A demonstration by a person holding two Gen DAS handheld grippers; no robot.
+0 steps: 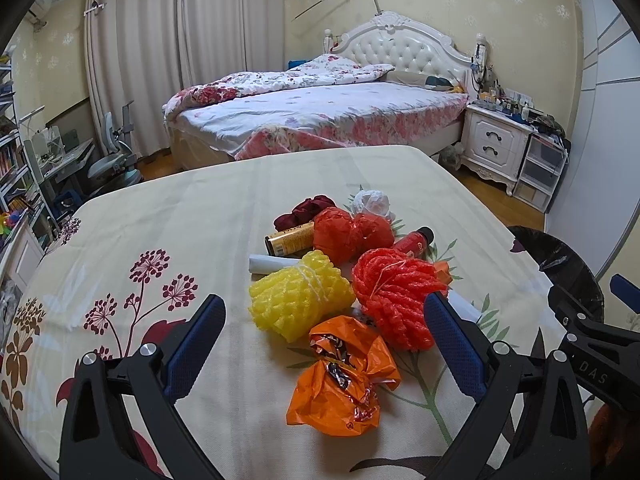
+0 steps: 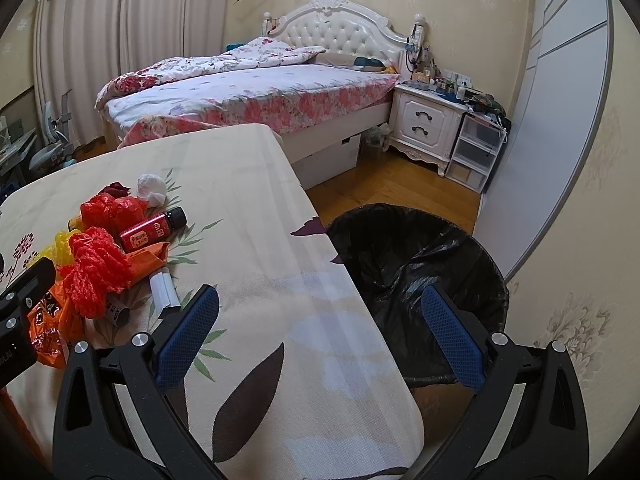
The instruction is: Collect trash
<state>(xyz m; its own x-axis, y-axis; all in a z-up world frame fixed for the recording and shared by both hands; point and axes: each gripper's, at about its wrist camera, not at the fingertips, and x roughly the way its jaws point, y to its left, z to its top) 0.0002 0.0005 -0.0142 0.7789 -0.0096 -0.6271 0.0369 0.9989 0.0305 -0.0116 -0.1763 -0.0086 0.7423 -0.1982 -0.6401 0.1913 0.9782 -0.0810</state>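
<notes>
A heap of trash lies on the flowered tablecloth (image 1: 160, 216): an orange plastic bag (image 1: 344, 380), a yellow foam net (image 1: 300, 296), a red foam net (image 1: 396, 292), a red crumpled bag (image 1: 348, 232), a gold can (image 1: 290, 238), a red bottle (image 1: 414, 240) and a white wad (image 1: 372, 202). My left gripper (image 1: 324, 312) hangs open just short of the heap, with the orange bag between its fingers' line. My right gripper (image 2: 320, 300) stands open over the table's right edge, empty. A bin lined with a black bag (image 2: 416, 264) sits on the floor beside the table.
A bed (image 1: 320, 112) with floral covers stands behind the table. A white nightstand (image 2: 428, 124) and plastic drawers (image 2: 476, 152) line the right wall. A desk and chair (image 1: 108, 152) stand at the left by the curtains. Wooden floor lies between table and bed.
</notes>
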